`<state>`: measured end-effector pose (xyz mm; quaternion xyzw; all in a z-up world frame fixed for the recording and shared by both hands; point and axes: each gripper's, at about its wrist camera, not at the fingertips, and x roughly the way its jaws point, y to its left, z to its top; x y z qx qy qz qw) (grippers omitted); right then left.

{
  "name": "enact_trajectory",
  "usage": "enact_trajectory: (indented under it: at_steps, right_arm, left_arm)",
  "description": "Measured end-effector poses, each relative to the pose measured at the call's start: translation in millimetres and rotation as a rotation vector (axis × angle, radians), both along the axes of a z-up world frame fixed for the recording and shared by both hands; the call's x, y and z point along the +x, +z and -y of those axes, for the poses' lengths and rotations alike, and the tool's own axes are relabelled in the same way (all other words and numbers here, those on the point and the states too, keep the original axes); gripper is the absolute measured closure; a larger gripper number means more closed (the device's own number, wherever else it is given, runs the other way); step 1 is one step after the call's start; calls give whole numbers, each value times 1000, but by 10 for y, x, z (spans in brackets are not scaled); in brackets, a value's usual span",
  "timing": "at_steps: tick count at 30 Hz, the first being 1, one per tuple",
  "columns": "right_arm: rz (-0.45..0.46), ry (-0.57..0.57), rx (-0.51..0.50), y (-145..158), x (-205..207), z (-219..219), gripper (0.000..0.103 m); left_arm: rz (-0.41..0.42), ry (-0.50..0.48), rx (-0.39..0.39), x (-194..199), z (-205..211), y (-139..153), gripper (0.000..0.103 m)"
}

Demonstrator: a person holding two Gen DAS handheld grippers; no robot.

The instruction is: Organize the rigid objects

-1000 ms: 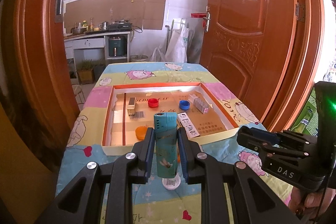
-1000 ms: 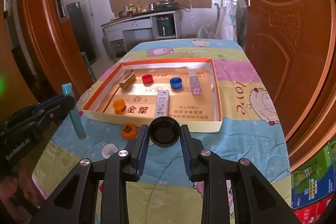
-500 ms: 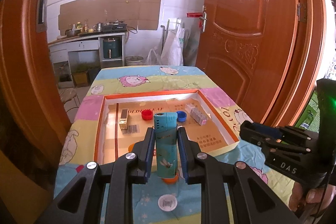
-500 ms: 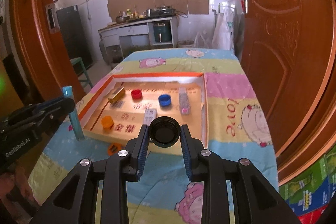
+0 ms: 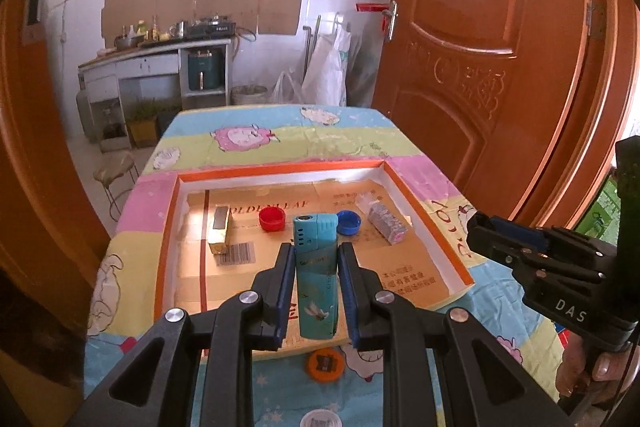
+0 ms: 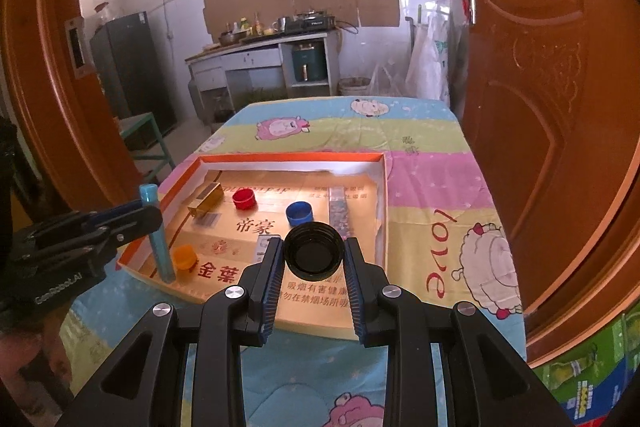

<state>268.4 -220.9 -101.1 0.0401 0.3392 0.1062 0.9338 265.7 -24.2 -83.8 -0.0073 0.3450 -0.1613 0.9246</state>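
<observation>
My left gripper (image 5: 314, 267) is shut on a teal lighter (image 5: 315, 267), held upright over the near edge of the orange-rimmed cardboard tray (image 5: 168, 227). My right gripper (image 6: 314, 259) is shut on a black bottle cap (image 6: 313, 253), held above the tray's near side (image 6: 382, 211). In the tray lie a gold box (image 5: 220, 229), a red cap (image 5: 272, 219), a blue cap (image 5: 349, 222), a clear packet (image 5: 386, 227) and an orange cap (image 6: 185, 259). The left gripper with the lighter (image 6: 157, 231) shows in the right wrist view; the right gripper (image 5: 540, 259) shows in the left wrist view.
An orange cap (image 5: 325, 365) and a white cap (image 5: 320, 419) lie on the patterned tablecloth (image 5: 280, 139) in front of the tray. A wooden door (image 5: 500, 67) stands close on the right. A kitchen counter (image 5: 160, 55) lies beyond the table.
Both grippers have moved forward toward the tray with their objects still held. The lighter is now over the tray's near edge, and the loose caps have slid toward the bottom of the left view.
</observation>
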Motion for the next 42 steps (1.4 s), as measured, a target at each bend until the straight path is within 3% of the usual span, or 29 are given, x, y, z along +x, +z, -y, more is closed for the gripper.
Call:
enact_trajectory:
  at_steps: [13, 42]
  right_arm:
    - [-44, 21, 16, -249, 288, 16, 73]
    - [-99, 61, -16, -520, 566, -108, 73]
  left_arm:
    - [-79, 6, 24, 318, 85, -269, 80]
    - [-156, 11, 90, 734, 219, -521, 80]
